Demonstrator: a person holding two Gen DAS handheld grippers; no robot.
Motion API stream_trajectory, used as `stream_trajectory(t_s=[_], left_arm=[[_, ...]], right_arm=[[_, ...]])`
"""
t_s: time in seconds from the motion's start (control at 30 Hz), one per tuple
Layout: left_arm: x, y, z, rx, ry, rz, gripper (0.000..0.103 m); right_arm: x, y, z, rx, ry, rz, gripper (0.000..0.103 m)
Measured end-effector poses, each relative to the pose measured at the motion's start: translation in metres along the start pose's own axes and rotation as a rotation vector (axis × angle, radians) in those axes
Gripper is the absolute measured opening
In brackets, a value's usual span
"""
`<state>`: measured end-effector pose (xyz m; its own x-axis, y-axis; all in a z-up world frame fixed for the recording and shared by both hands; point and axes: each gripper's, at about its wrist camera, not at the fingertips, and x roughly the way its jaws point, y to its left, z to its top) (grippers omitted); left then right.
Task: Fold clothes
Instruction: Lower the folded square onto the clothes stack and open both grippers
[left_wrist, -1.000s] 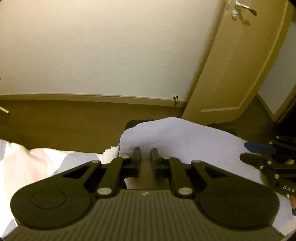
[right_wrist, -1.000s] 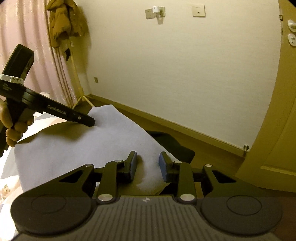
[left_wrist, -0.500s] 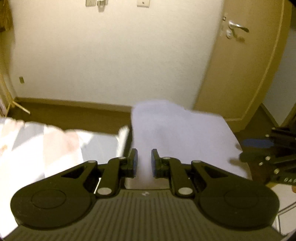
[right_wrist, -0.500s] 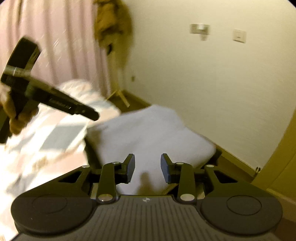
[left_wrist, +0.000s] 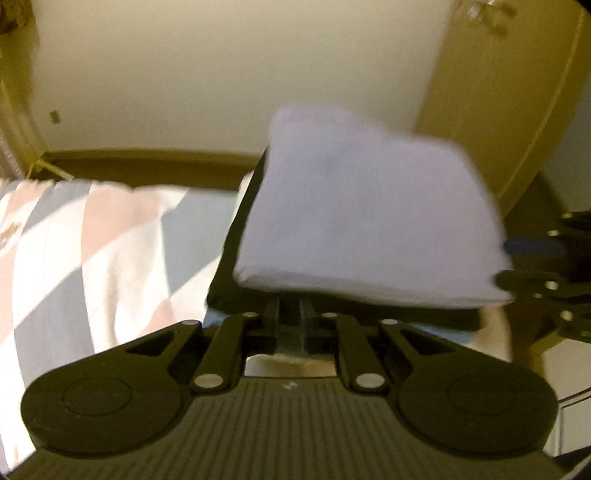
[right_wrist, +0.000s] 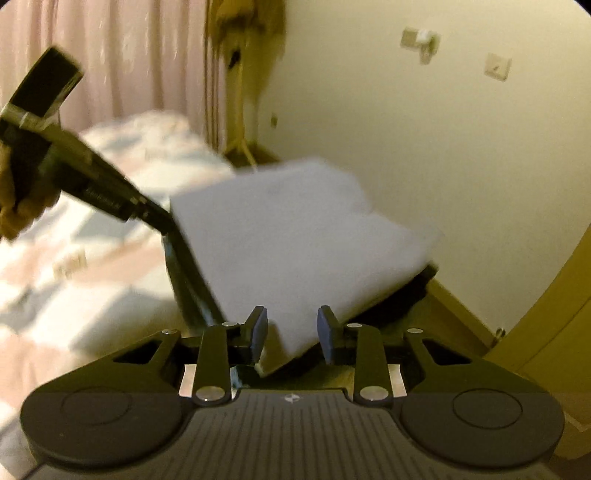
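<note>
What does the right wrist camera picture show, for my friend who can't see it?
A folded pale lavender cloth on a dark layer fills the middle, blurred. The right black two-finger gripper is open at its near corner; the left black gripper touches its far corner, above a patterned pink-and-white bedspread.

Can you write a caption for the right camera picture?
Right gripper and left gripper lift a folded pale cloth above the bed.
</note>
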<state>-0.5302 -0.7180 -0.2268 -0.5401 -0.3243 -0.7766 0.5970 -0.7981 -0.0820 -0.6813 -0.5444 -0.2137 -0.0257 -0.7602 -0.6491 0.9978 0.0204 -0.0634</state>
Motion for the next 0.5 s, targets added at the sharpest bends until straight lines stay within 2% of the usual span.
stream_trajectory(t_s=[0.1, 0.2, 0.3, 0.37, 0.5], left_arm=[[-0.030, -0.006, 0.021, 0.012, -0.100, -0.030, 0.010], [-0.032, -0.013, 0.042, 0.039, -0.177, -0.037, 0.011], [-0.003, -0.017, 0.050, 0.058, -0.148, -0.019, 0.012], [0.029, -0.008, 0.045, 0.035, -0.081, 0.015, 0.011], [0.048, -0.008, 0.019, -0.018, -0.046, 0.024, 0.011]], right_arm=[[-0.006, -0.014, 0.017, 0.067, -0.048, 0.006, 0.030], [0.012, -0.028, 0.030, 0.115, -0.056, -0.011, 0.030], [0.032, -0.034, 0.033, 0.127, -0.032, -0.022, 0.031], [0.048, -0.035, 0.026, 0.114, 0.015, -0.020, 0.031], [0.060, -0.024, 0.003, 0.034, 0.072, -0.015, 0.034]])
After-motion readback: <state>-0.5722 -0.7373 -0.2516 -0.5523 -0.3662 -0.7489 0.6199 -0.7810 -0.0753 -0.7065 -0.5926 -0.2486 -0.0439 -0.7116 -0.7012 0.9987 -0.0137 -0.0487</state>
